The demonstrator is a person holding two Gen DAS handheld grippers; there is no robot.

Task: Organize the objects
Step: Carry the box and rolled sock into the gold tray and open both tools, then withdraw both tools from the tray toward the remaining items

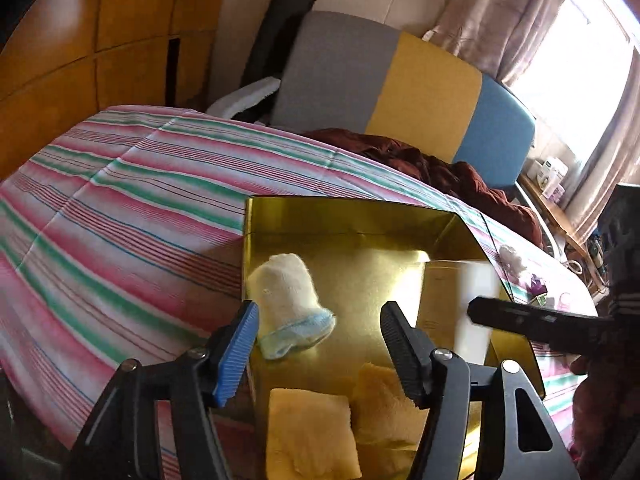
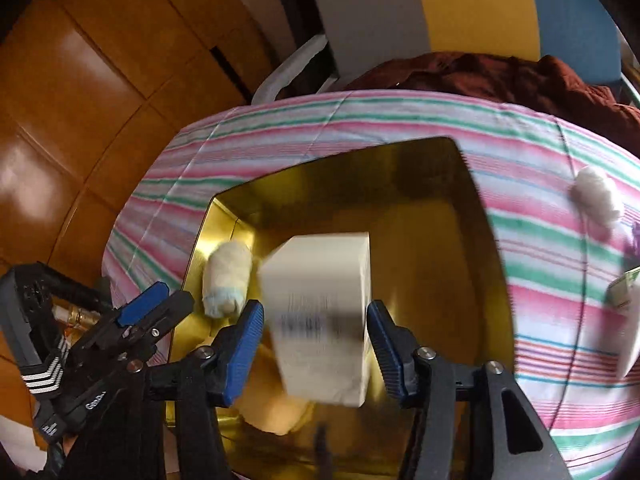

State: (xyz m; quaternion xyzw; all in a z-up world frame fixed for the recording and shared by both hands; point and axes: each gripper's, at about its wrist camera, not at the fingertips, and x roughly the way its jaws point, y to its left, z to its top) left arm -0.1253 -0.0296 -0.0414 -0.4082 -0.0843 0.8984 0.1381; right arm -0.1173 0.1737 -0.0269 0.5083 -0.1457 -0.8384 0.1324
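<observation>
We're hovering over the gold tin [image 1: 360, 216] on the striped bed [image 1: 120, 200]. On its left lies the rolled white sock [image 1: 286, 300], with yellow cloths [image 1: 312, 432] already packed; our left tongs [image 1: 320, 344] stand open and empty. In the middle, the white carton [image 2: 324, 320] sits between the right tongs [image 2: 316, 348], pads seemingly just clear. Out right, a white fluffy ball [image 2: 598, 196] waits on the bed.
</observation>
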